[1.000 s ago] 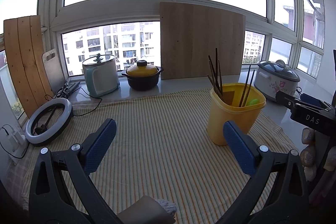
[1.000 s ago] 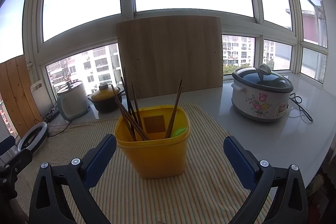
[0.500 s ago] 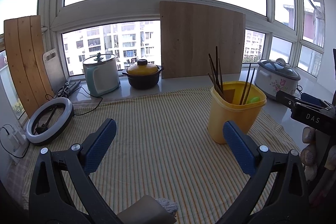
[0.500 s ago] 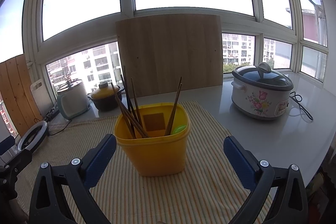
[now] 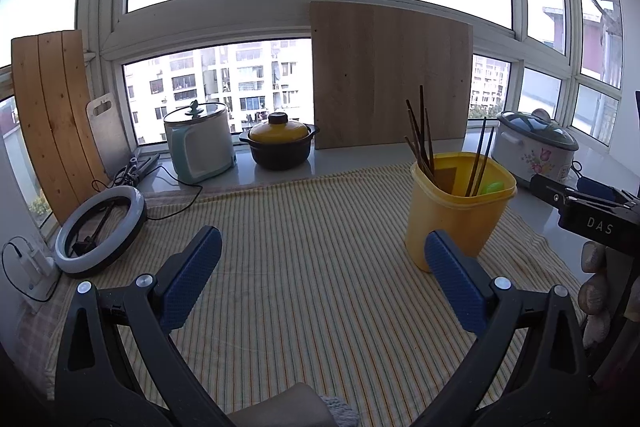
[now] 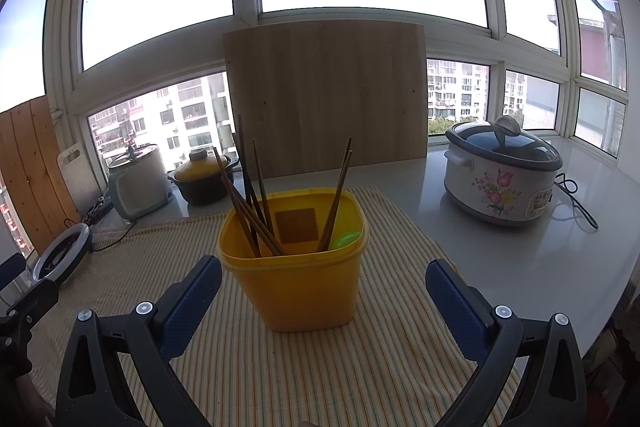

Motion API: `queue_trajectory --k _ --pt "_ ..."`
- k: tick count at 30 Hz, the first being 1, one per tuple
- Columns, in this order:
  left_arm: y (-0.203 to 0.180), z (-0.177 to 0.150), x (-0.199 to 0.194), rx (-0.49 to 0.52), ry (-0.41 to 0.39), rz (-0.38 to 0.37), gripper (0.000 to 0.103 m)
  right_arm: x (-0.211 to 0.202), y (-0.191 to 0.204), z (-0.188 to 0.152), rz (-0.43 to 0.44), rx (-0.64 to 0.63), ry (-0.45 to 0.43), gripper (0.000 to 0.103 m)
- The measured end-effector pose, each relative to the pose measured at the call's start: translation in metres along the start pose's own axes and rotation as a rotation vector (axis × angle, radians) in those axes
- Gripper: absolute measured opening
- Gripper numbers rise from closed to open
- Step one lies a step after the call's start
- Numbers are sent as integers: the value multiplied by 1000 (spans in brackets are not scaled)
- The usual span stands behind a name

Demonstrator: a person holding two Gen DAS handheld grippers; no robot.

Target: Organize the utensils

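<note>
Both claws, left [image 5: 320,279] and right [image 6: 322,297], are wide open and empty; yellow tub [image 6: 294,283] holds brown chopsticks [image 6: 256,203] standing tilted.

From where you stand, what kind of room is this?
Probably a home kitchen counter in a high-rise flat: a floral white slow cooker, a yellow-lidded black clay pot, and a yellow plastic tub holding brown wooden chopsticks.

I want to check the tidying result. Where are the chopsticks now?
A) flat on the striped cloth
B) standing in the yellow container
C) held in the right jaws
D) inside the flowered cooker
B: the chopsticks lean upright inside the yellow container; both grippers are empty.
</note>
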State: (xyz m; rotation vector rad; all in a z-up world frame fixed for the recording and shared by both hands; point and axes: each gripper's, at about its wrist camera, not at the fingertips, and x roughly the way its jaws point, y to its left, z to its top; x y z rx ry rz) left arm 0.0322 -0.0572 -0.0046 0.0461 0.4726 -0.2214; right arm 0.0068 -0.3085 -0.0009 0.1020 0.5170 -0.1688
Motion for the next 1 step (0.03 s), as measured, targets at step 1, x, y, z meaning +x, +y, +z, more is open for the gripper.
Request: queue_trajectory --k 1 --pt "1 0 1 -4 3 -3 103 0 0 0 0 -1 2 103"
